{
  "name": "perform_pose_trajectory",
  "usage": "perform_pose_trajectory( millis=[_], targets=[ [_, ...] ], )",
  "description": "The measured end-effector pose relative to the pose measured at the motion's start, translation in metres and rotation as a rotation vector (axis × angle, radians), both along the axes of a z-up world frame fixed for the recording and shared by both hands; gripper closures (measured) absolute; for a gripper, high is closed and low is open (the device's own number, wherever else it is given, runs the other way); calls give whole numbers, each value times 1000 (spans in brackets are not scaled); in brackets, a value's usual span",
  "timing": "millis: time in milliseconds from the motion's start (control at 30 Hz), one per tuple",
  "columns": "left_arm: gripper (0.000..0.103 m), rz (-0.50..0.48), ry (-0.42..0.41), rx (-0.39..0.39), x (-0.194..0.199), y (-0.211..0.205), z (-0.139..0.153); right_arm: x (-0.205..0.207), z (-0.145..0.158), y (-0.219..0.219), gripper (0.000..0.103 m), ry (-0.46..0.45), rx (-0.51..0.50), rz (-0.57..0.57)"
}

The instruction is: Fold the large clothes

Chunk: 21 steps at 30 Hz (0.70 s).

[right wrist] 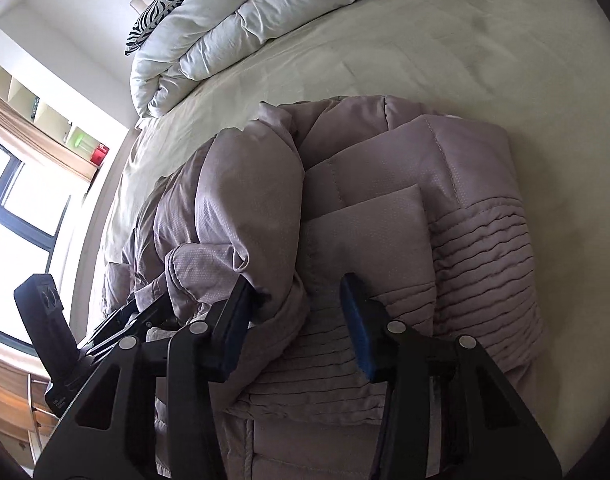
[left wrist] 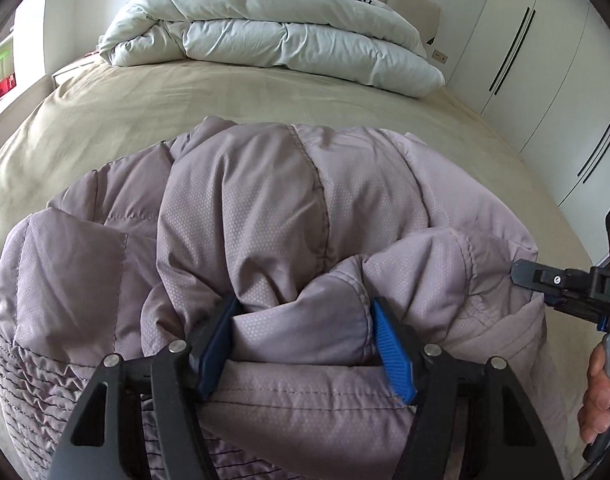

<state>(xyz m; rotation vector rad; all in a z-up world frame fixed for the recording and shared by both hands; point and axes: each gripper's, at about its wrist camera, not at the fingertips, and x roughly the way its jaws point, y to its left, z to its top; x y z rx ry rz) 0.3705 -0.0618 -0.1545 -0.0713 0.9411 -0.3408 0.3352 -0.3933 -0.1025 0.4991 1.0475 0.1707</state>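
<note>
The puffy jacket (left wrist: 265, 208) lies bunched low in the frame on the bed (left wrist: 105, 120). The left gripper (left wrist: 305, 344) squeezes its middle bump. The right gripper (right wrist: 301, 320) hugs a fold, maybe not squeezing.

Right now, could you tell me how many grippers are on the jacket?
2: the left gripper at the jacket's near bunched fold, the right gripper over its ribbed hem end.
</note>
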Motion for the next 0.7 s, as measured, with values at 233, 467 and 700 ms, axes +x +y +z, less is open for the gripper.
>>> perform_pose_trajectory(
  millis=[233, 467, 700],
  targets=[
    [36, -11, -16, -18, -1, 3, -2, -30, 79, 30, 61, -243, -31, 62],
    [35, -48, -51, -60, -4, 13, -6, 20, 17, 77, 78, -79, -141, 149],
    [35, -55, -86, -112, -7, 20, -13, 11, -29, 73, 90, -181, -213, 205]
  ],
)
